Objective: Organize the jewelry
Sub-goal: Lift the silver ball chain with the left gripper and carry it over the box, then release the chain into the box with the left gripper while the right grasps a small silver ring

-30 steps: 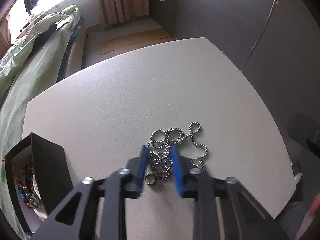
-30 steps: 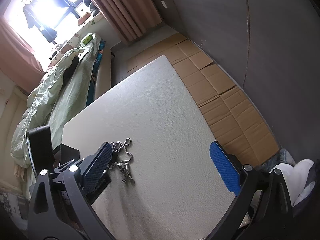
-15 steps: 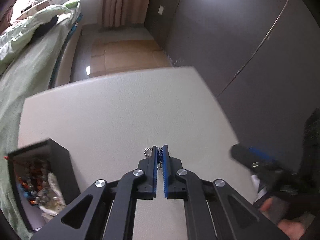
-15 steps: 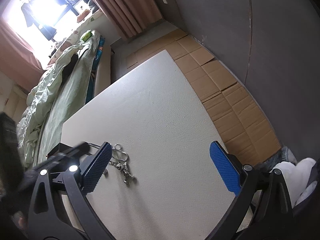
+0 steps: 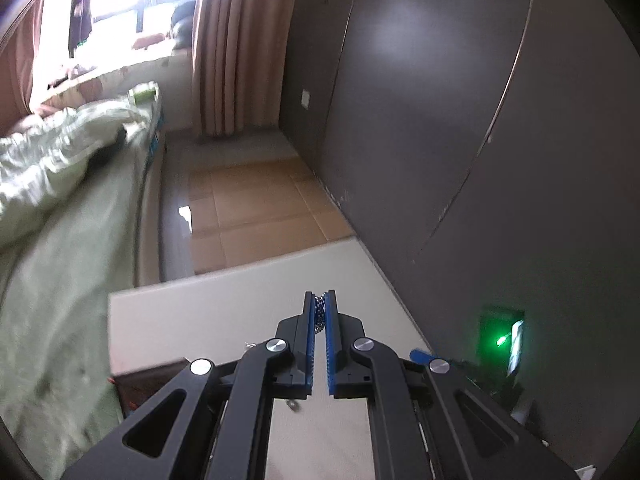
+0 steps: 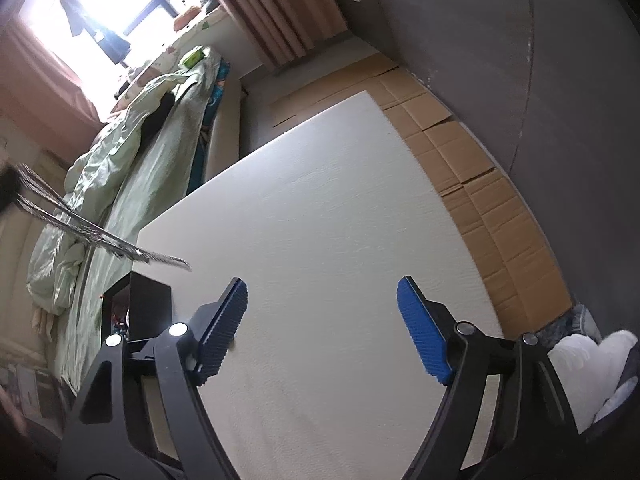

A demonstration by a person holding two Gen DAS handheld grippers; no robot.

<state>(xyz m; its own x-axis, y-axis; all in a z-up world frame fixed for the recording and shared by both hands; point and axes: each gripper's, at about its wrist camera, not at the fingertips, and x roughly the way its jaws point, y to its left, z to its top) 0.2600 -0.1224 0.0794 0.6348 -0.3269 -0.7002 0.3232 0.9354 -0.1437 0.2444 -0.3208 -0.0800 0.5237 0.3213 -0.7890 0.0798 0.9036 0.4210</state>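
My left gripper (image 5: 319, 300) is shut on a silver chain necklace (image 5: 319, 312), held up above the white table (image 5: 200, 320). In the right wrist view the chain (image 6: 100, 236) hangs as a blurred streak at the left, above a black jewelry box (image 6: 150, 308). The box's corner also shows in the left wrist view (image 5: 152, 384), below and left of the gripper. My right gripper (image 6: 322, 316) is open and empty over the white table (image 6: 320, 220).
A bed with a green quilt (image 6: 120, 168) runs along the table's left side. Cardboard sheets (image 6: 480, 184) cover the floor to the right. A dark wall (image 5: 440, 120) stands beyond. A device with a green light (image 5: 500, 340) sits at the right.
My left gripper closed on the chain and lifted it off the table, tilting upward. The chain now swings at the left. My right gripper stayed open.
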